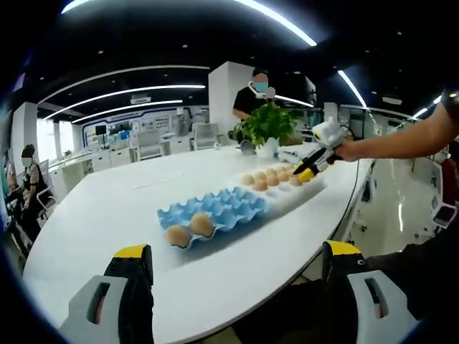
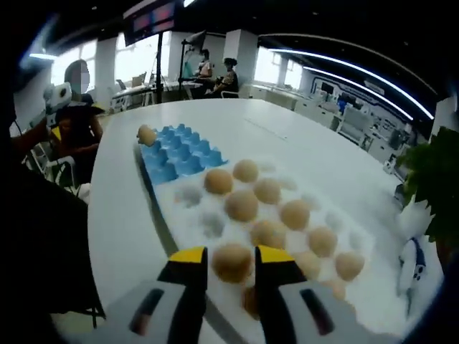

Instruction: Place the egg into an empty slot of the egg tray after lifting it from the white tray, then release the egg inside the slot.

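Right gripper point(image 2: 222, 264): yellow-tipped jaws are set on either side of an egg point(image 2: 232, 261); whether it is squeezed cannot be told.
Egg: seated in the white tray point(image 2: 358, 301), between the jaws; long axis is hard to make out, its lower part hidden.
Egg tray point(image 2: 176, 154): blue, beyond the jaws, long side running away; one egg at its far corner.
Left gripper point(image 1: 237, 261): jaws held wide apart, above the table point(image 1: 107, 201).

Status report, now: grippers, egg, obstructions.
Right gripper fingers around an egg in the white tray. Left gripper open, held back. Blue egg tray holds two eggs; nothing blocking.
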Demonstrator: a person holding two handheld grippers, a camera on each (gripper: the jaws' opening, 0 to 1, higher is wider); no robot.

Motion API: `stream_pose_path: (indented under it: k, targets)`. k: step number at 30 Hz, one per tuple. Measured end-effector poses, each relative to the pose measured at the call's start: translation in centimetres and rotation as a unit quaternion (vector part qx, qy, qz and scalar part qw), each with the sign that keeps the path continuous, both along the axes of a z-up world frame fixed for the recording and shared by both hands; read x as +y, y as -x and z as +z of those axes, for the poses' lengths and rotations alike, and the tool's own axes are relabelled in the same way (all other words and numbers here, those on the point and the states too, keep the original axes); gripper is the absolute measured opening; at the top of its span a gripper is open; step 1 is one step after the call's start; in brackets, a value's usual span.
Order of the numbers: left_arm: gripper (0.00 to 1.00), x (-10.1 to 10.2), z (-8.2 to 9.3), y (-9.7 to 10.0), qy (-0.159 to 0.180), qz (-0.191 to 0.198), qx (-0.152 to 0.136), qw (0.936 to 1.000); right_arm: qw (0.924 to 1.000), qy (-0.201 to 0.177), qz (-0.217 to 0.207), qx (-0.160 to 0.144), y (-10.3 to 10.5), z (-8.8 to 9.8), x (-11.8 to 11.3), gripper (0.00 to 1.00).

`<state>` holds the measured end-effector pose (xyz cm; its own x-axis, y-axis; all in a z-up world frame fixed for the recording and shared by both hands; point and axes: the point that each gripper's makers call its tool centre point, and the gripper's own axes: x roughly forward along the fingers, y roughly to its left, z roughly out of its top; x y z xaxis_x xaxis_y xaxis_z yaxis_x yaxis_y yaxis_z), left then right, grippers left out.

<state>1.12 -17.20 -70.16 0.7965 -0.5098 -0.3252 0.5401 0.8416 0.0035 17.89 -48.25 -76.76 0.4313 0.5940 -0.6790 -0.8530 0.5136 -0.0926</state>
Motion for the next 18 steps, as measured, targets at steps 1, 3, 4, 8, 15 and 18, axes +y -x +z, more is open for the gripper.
stream_pose_path:
  k: [1,3,4,8,15,18]
  targets:
    - [1.0,0.0,-0.1,0.0,-0.002,0.0,0.001,1.0,0.9999,0.009,0.006,0.011,0.2,-0.4,0.0,0.25]
    - [1.0,0.0,-0.2,0.0,-0.005,0.001,0.001,1.0,0.999,0.033,0.032,-0.001,0.0,-0.7,0.2,0.26]
    - [1.0,0.0,-0.2,0.0,-0.005,0.001,0.001,1.0,0.9988,0.038,0.03,0.003,-0.2,-1.0,0.3,0.26]
    - [1.0,0.2,-0.4,0.1,-0.01,0.003,0.005,0.9999,0.9986,0.028,0.028,0.035,-0.9,-1.3,0.3,0.26]
    - [1.0,1.2,-0.8,0.3,-0.017,0.014,0.011,0.9997,0.9972,0.029,0.016,0.067,-1.5,-1.6,0.7,0.25]
    - [1.0,1.4,-0.9,0.2,-0.013,0.019,0.014,0.9996,0.998,0.025,0.009,0.058,-1.4,-1.5,0.6,0.25]
